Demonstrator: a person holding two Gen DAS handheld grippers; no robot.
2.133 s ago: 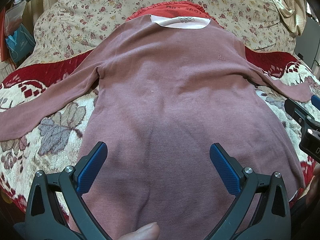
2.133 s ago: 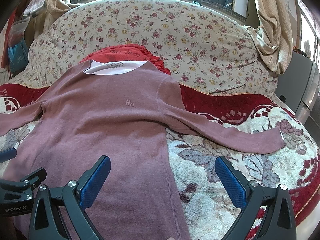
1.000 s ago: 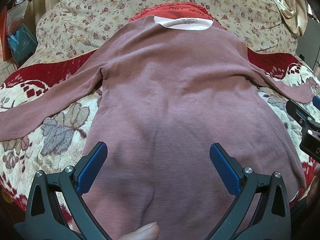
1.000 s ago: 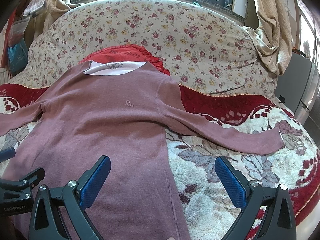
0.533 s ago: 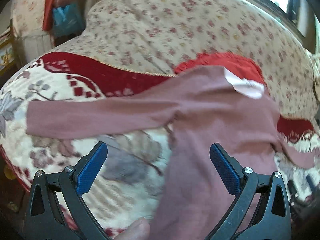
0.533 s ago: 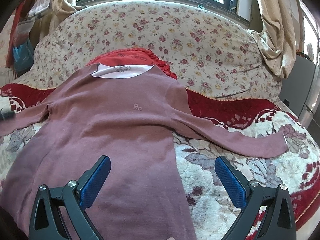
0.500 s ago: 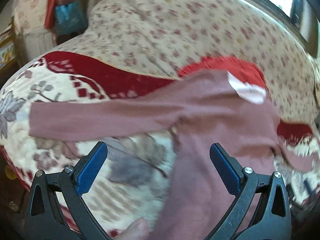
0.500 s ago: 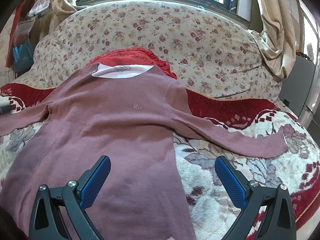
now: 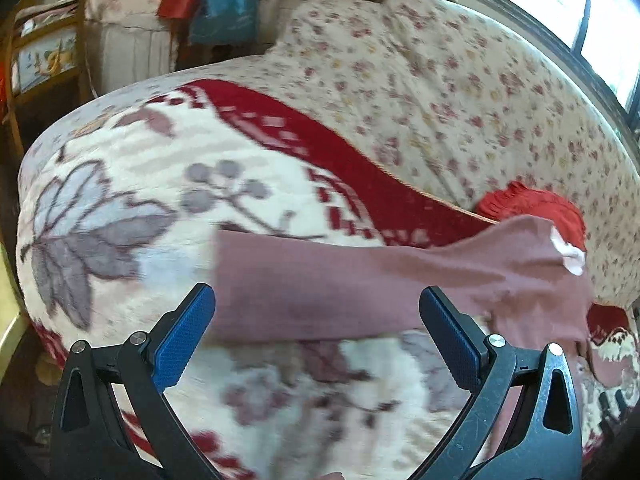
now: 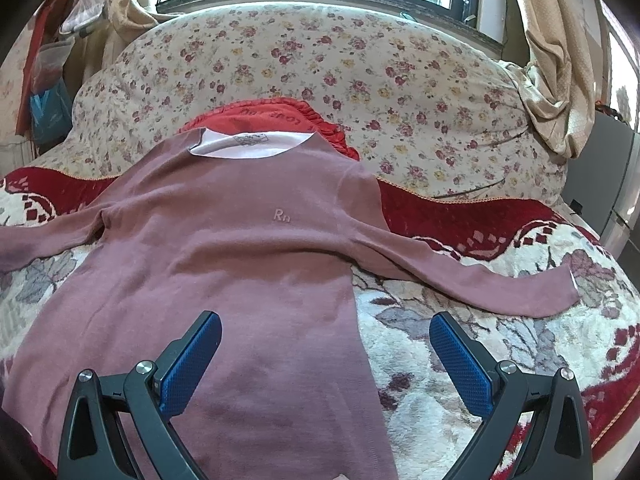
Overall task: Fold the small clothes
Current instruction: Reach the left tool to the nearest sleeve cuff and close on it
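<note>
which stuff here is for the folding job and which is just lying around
For the job:
shirt
left sleeve
right sleeve
left gripper, open
right gripper, open

Just there:
red cloth under the collar
floral blanket
flowered quilt
blue bag
curtain

Left gripper (image 9: 316, 330): jaws standing wide apart, holding nothing; blue ribbed pads (image 9: 184, 340) facing each other across the gap; black finger arms rising from the bottom corners of its view. The picture is smearing, so its exact height over the surface cannot be told.

Right gripper (image 10: 325, 354): jaws likewise standing wide apart and gripping nothing; blue pads (image 10: 190, 362) facing inward, black arms framing the lower edge, pointing forward and slightly downward.
</note>
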